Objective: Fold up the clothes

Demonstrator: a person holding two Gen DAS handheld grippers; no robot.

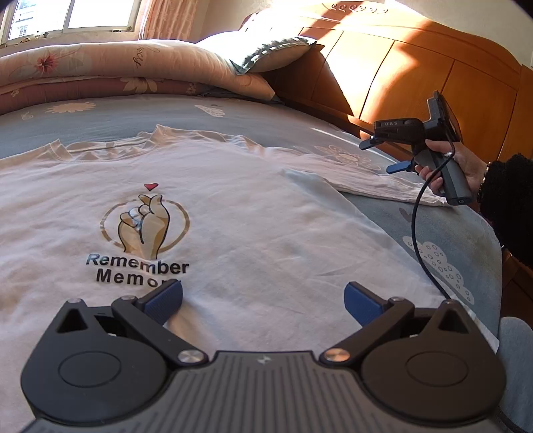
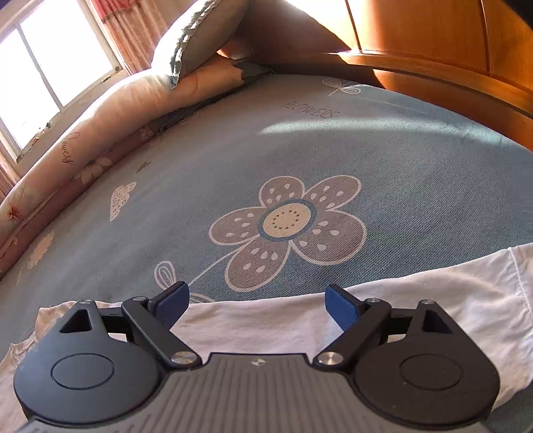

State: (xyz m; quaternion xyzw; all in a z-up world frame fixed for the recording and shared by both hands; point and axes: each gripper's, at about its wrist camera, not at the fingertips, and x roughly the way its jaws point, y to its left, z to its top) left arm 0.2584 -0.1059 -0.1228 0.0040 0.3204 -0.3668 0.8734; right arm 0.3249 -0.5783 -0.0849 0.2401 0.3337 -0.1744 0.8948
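Over by the window (image 1: 70, 15) on the left, a folded peach quilt (image 1: 100, 71) with flowers runs along the far side of the bed, and a frilled pillow (image 1: 263, 50) leans on its end against the wooden headboard (image 1: 416, 66). No box or basket shows anywhere; the only thing laid out is the white T-shirt (image 1: 250, 233), spread flat and front-up on the blue-grey flowered bedsheet (image 1: 443, 229), collar toward the quilt. Its print of a finger-heart gesture (image 1: 145, 226) sits left of centre. The left gripper (image 1: 263, 299) hangs above the shirt's lower part with its blue pads spread wide and nothing between them. Further right, one sleeve (image 1: 373, 181) stretches out flat toward the bed's edge. Above that sleeve a hand (image 1: 463, 166) in a dark fuzzy cuff holds the right gripper (image 1: 383, 156), its fingers also wide apart and empty, a black cable (image 1: 416, 229) drooping from it. From that gripper's own camera, the sleeve's edge (image 2: 433, 293) lies just under the open fingers, with a big brown flower (image 2: 289, 229) printed on the sheet beyond.
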